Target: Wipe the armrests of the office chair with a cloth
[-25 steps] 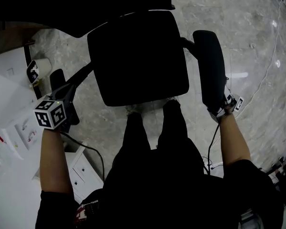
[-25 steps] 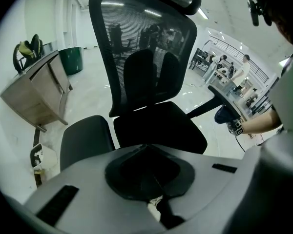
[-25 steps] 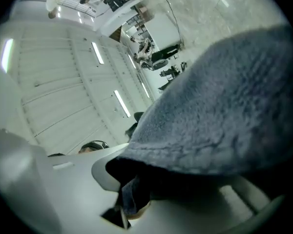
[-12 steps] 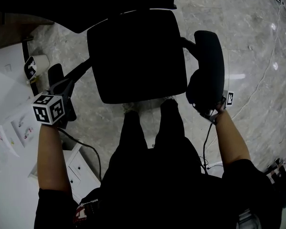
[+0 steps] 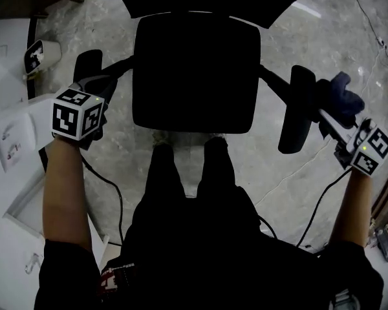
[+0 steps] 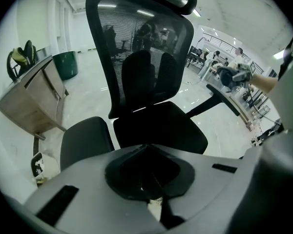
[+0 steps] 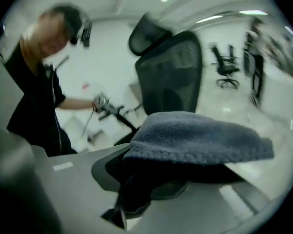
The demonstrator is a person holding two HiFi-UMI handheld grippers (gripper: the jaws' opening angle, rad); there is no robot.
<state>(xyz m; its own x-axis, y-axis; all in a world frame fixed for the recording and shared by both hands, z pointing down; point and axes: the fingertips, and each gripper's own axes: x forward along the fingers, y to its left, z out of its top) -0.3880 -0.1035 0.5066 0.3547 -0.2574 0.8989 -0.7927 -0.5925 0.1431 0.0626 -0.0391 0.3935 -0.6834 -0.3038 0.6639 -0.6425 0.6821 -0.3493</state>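
Observation:
The black office chair's seat (image 5: 194,70) is straight ahead of me; its mesh back (image 6: 141,48) fills the left gripper view. My left gripper (image 5: 94,79) is beside the left armrest (image 5: 87,62), its jaws (image 6: 149,179) closed together with nothing between them. The right armrest (image 5: 297,108) angles toward me. My right gripper (image 5: 330,118) is just right of that armrest, shut on a dark blue cloth (image 5: 341,94). In the right gripper view the cloth (image 7: 200,135) bunches over the jaws and hides their tips. Whether it touches the armrest I cannot tell.
A white desk with drawers (image 5: 13,141) stands at the left, a small white marker-tagged object (image 5: 35,53) behind it. Cables (image 5: 310,212) trail over the marble floor. My legs (image 5: 187,192) are close to the seat's front. A wooden cabinet (image 6: 34,99) stands behind the chair.
My right gripper has come off the near end of the right armrest and swung out to its right with the cloth. The left gripper has stayed beside the left armrest.

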